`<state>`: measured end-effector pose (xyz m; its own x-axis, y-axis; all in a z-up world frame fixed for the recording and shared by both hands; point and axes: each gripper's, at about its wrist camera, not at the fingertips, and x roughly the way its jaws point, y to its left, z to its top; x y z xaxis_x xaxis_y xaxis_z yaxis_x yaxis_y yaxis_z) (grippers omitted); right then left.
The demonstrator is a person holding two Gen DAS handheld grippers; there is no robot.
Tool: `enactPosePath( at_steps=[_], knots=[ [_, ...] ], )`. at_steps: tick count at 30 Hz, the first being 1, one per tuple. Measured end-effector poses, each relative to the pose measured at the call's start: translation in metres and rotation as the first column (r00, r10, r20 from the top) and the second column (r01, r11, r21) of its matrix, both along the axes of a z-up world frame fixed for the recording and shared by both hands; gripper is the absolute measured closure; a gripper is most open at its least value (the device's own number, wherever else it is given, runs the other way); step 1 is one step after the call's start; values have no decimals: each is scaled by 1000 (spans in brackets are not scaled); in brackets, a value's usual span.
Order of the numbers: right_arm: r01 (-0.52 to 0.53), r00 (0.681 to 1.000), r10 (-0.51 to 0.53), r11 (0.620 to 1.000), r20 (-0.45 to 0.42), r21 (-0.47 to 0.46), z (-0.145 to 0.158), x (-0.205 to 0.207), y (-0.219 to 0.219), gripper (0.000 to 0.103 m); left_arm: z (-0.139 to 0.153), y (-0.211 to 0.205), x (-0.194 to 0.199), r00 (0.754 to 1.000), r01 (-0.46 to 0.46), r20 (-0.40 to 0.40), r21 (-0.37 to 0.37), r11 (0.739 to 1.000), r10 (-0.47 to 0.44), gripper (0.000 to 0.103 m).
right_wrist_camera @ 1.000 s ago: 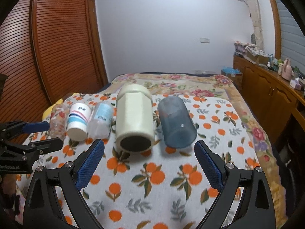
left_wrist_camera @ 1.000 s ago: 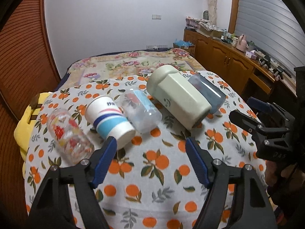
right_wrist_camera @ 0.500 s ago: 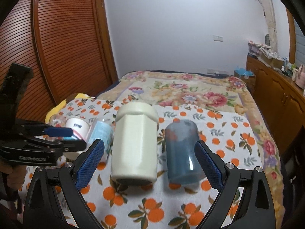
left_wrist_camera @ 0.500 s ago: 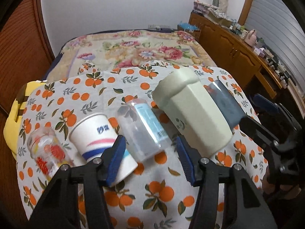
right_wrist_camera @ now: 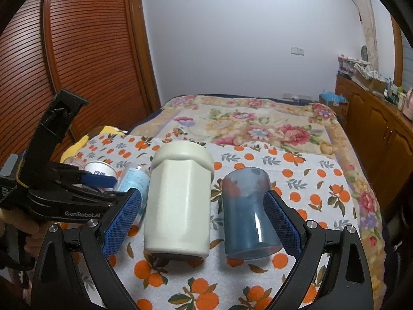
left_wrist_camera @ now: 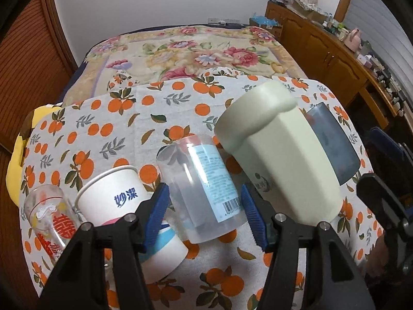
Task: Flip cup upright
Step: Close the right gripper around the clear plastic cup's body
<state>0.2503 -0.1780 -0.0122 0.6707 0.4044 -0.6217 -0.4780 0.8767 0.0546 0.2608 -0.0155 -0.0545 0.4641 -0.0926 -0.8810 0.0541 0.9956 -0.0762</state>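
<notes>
Left gripper [left_wrist_camera: 205, 210] brackets a clear plastic cup [left_wrist_camera: 200, 188] lying on the orange-print cloth [left_wrist_camera: 180, 103]; right gripper [right_wrist_camera: 204, 221] gapes wide, empty.

Our left gripper [left_wrist_camera: 205, 208] has matte black plastic arms shaped like open triangular frames, each carrying a silver round-head screw near its tip and ending in a bright blue ribbed pad [left_wrist_camera: 157, 210]. Our right gripper [right_wrist_camera: 202, 222] is built the same way, with black frames, two silver screws on each side and blue pads [right_wrist_camera: 122, 218] covered in a fine grid texture. Seen from the right wrist, our left gripper's black body bears white "GenRobot.AI" lettering, with bare skin of our hand [right_wrist_camera: 24, 228] behind it.
</notes>
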Motion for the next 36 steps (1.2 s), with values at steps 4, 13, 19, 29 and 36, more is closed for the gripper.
enactPosePath(
  at_steps=[4, 13, 19, 29, 36],
  knots=[
    [1, 1000, -1, 1000, 2, 9, 1, -2, -1, 6, -5, -4, 1, 1000, 7, -13, 18, 1000, -7, 42],
    [9, 1000, -9, 1000, 13, -1, 4, -7, -3, 6, -9, -3, -8, 1000, 24, 14, 31, 999, -24, 45],
    [16, 1000, -16, 1000, 26, -6, 10, -17, -6, 6, 3, 5, -28, 998, 11, 54, 13, 1000, -11, 47],
    [38, 999, -38, 999, 39, -10, 14, -39, -9, 6, 15, -9, -73, 993, 45, 111, -45, 998, -40, 47],
    [73, 996, -72, 997, 53, -16, 17, -62, -21, 6, 29, -23, -109, 985, 90, 158, -80, 993, -76, 47]
  ],
)
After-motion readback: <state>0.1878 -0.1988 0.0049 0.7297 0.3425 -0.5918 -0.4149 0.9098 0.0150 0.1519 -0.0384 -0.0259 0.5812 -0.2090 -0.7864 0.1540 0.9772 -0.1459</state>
